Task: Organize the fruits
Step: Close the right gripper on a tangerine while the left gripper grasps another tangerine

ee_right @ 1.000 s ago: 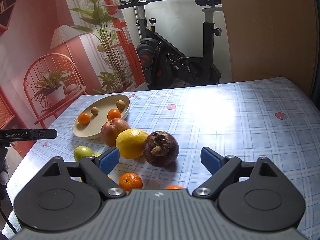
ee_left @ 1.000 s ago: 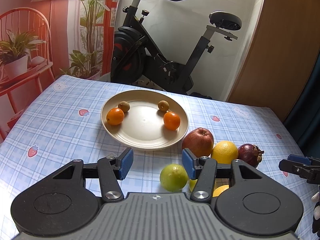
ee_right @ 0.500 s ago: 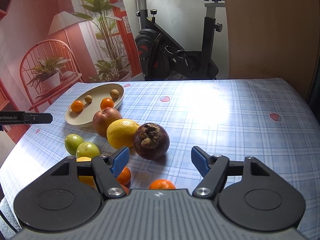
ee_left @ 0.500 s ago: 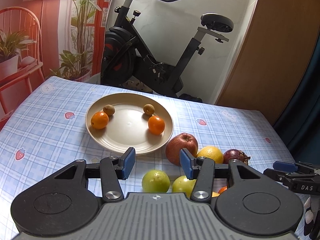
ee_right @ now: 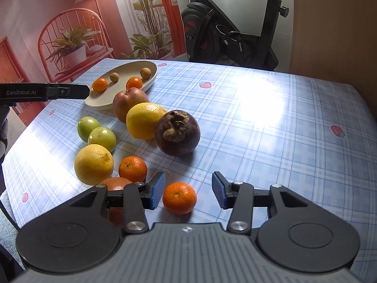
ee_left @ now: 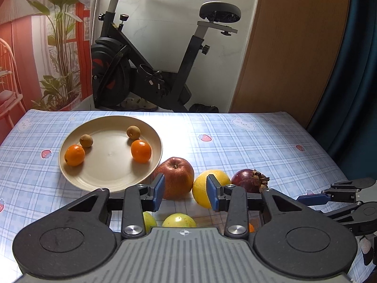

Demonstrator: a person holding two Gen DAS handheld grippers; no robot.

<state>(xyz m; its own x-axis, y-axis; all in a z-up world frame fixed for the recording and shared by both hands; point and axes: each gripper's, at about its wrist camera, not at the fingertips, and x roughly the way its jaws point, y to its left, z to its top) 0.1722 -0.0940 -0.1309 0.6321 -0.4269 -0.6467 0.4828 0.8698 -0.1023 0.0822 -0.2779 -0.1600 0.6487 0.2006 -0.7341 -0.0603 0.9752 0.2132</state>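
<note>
Right gripper (ee_right: 187,192): jaws closing around a mandarin (ee_right: 179,198) on the tabletop (ee_right: 271,127), pads not touching. Left gripper (ee_left: 185,192): jaws closing, empty.

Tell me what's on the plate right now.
The plate holds two small oranges and two small brown fruits. Its near rim is hidden behind the left gripper, whose jaws are closing, so anything there is unseen.

Exercise bike (ee_left: 150,70) behind the checked tablecloth (ee_right: 271,122) — wooden door (ee_left: 294,47) beside it.
</note>
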